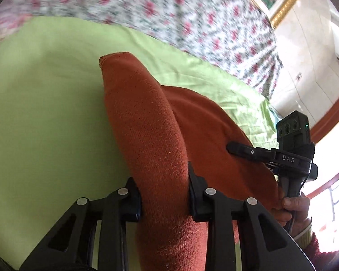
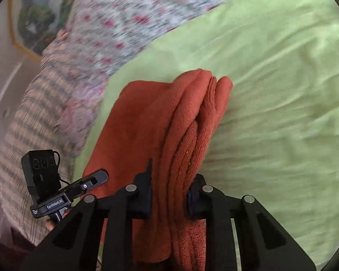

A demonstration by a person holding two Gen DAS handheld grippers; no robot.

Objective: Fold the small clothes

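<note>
Clearly the rust-orange knit garment point(image 1: 156, 135) is soft, light and limp, lying mid-frame on the green sheet point(image 1: 45, 90) of the bed. Both the left gripper point(image 1: 163, 194) and right gripper point(image 2: 169, 194) have jaws clamped on bunched folds; it is probably several layers thick, so grip at the doubled edges.

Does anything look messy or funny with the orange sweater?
Nothing looks torn or spilled. The orange sweater is bunched into thick uneven layers where the right gripper clamps it, and the left gripper pinches another fold. That is normal mid-fold. It hangs over the green sheet.
</note>
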